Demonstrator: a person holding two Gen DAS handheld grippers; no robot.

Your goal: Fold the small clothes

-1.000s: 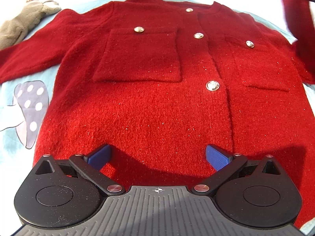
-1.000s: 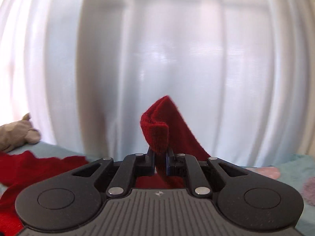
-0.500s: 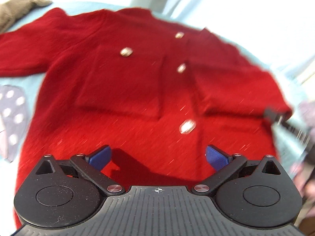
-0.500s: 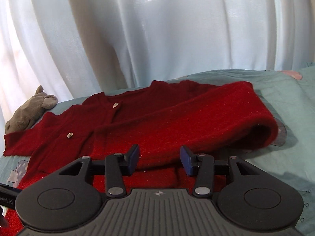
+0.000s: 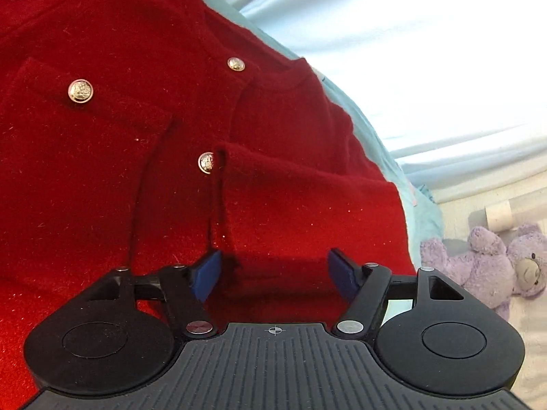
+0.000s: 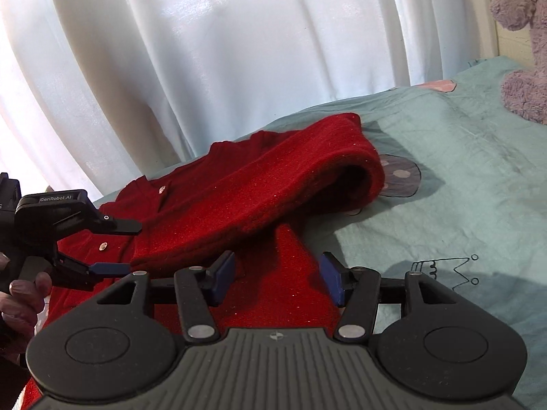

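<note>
One fold done, judging by the cloth, out of several.

From the left wrist: red cardigan (image 5: 102, 177) spread front up on the bed, the sleeve (image 5: 301, 205) on the right laid across the chest, cuff edge just beside a gold button (image 5: 206, 162). Left tongs (image 5: 273, 270) low over this sleeve, pads apart though just been closing; cloth behind the gap, not pinched. Purple plush toy (image 5: 485, 263) far right, off the garment.

From the right wrist: same sleeve folded over in a soft loop, on the green bed sheet (image 6: 461, 188). Right tongs (image 6: 273, 280) apart, just been opening, red cloth below, nothing clamped. Hand (image 6: 24, 297) on the left tongs at the left.

Probably left: the other sleeve, then the body. No container in sight.
</note>
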